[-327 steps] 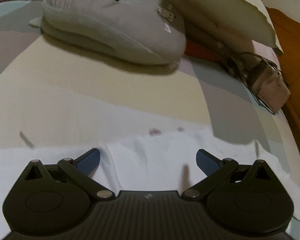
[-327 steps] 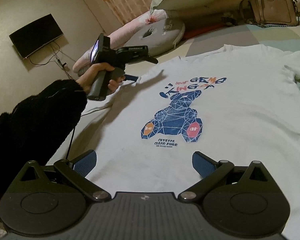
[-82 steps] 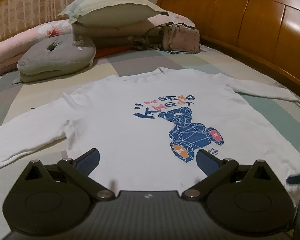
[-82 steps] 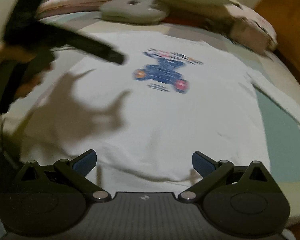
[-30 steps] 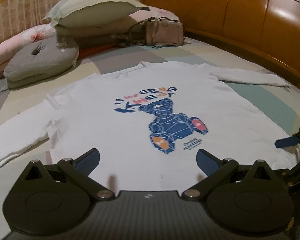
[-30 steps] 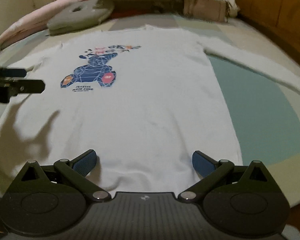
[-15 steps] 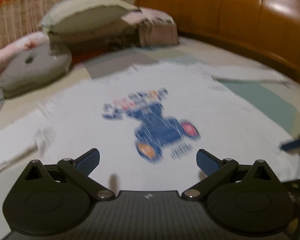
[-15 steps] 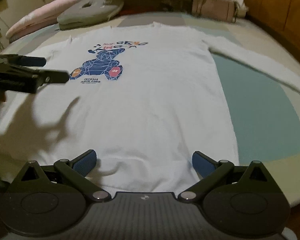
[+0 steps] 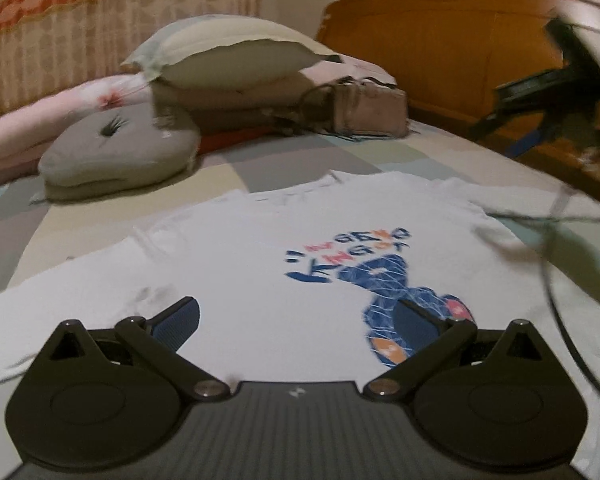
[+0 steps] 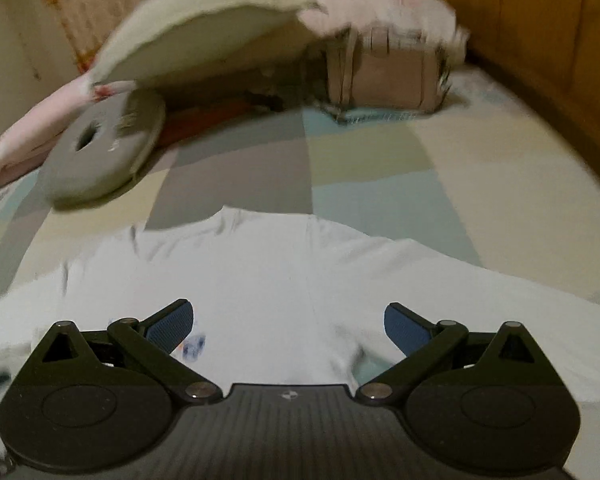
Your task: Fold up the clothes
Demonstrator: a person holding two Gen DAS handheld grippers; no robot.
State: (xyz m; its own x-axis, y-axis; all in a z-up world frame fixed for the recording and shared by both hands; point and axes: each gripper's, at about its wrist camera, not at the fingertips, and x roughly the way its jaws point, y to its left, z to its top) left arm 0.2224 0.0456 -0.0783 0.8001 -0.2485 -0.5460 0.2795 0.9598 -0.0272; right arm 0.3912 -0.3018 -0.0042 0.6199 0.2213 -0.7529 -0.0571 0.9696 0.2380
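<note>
- One white shirt (image 9: 260, 264), spread directly ahead of both grippers.
- One grey ring cushion (image 9: 120, 152), beyond it to the left.
- Two pillows (image 9: 228, 60) stacked farther back.
- One handbag (image 9: 364, 110), far ahead, right of the pillows.

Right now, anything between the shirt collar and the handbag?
Only bare patchwork bedsheet between white shirt and handbag, seen in the right wrist view.

Your left tongs (image 9: 296, 318) and right tongs (image 10: 288, 324) are matt black plastic with ribbed blue pads (image 9: 178, 318) and small shiny metal pivots. You look over a soft white cotton shirt (image 9: 260, 264) with a flat printed design, on a patchwork cloth bed sheet (image 10: 364, 152). The far headboard (image 9: 440, 40) is glossy varnished wood.
</note>
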